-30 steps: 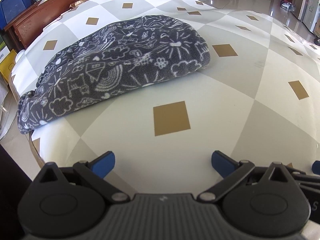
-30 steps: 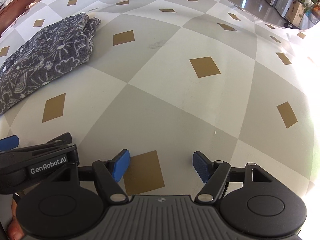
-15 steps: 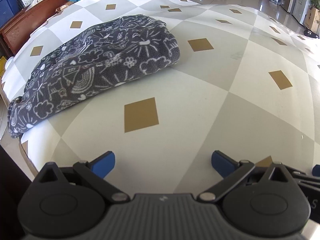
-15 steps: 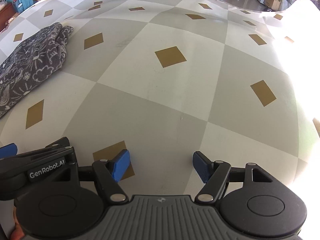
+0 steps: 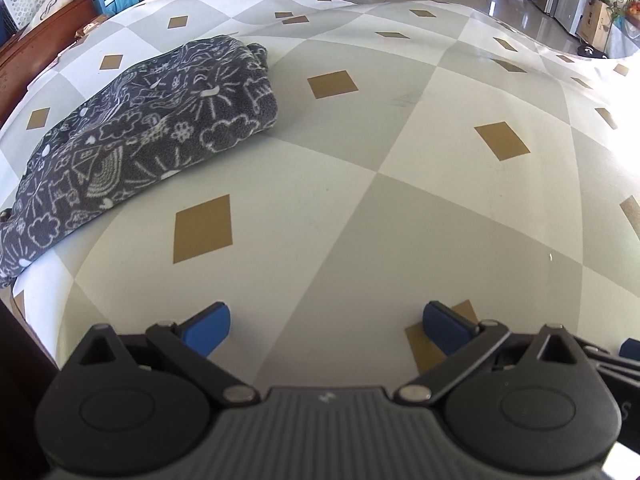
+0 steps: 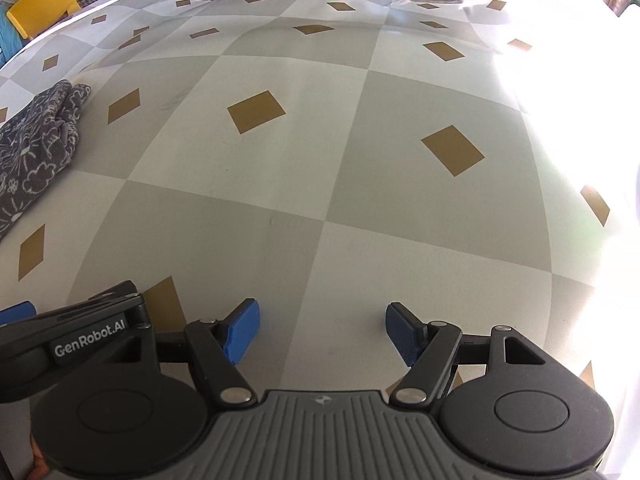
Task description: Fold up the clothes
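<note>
A dark grey fleece garment (image 5: 136, 140) with white doodle print lies folded in a thick bundle at the table's left side; its end shows at the left edge of the right wrist view as the garment (image 6: 32, 152). My left gripper (image 5: 326, 326) hangs open over bare tablecloth, well to the right of and nearer than the bundle, with nothing between its blue pads. My right gripper (image 6: 322, 330) is open too, above the checked cloth further right, holding nothing. The left gripper's black body (image 6: 80, 336) shows at its lower left.
The table wears a grey and white checked cloth (image 5: 400, 200) with brown diamonds. A dark wooden piece of furniture (image 5: 36, 52) and cushions stand beyond the left edge. Strong glare washes out the table's right side (image 6: 580, 160). A shiny floor and boxes lie beyond.
Both grippers have slid to the right across the table, away from the folded garment, which now sits further left in both views. Both stay open and empty.
</note>
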Motion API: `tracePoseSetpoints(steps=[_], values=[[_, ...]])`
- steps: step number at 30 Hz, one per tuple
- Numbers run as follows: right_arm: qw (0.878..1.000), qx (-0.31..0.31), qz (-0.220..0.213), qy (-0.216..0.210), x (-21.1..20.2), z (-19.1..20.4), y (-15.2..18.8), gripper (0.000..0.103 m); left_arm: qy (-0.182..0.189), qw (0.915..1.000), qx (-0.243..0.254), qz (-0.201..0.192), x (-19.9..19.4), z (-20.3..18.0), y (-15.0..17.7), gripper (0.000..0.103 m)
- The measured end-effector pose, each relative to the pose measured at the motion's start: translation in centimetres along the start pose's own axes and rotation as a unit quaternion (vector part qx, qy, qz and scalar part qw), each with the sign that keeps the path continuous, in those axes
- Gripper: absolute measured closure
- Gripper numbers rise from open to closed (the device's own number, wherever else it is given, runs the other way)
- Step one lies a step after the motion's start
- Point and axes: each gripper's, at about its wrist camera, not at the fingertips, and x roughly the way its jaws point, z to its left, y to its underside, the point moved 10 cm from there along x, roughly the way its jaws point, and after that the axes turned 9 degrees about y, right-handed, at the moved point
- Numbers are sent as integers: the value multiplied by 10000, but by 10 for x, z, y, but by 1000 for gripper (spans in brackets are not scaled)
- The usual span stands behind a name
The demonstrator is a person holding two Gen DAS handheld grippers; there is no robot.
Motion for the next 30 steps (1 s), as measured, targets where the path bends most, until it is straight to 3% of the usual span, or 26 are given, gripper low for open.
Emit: tracePoseSetpoints(steps=[9, 16, 30], values=[[9997, 151, -151, 89, 6, -24, -2, 30, 217, 9991, 349, 82, 7, -25, -4, 0], [9995, 280, -38, 153, 14, -38, -9, 29, 285, 9976, 614, 171, 14, -42, -14, 0], [9995, 241, -108, 169, 29, -52, -32, 25, 422, 9874, 1499, 291, 34, -76, -48, 0]])
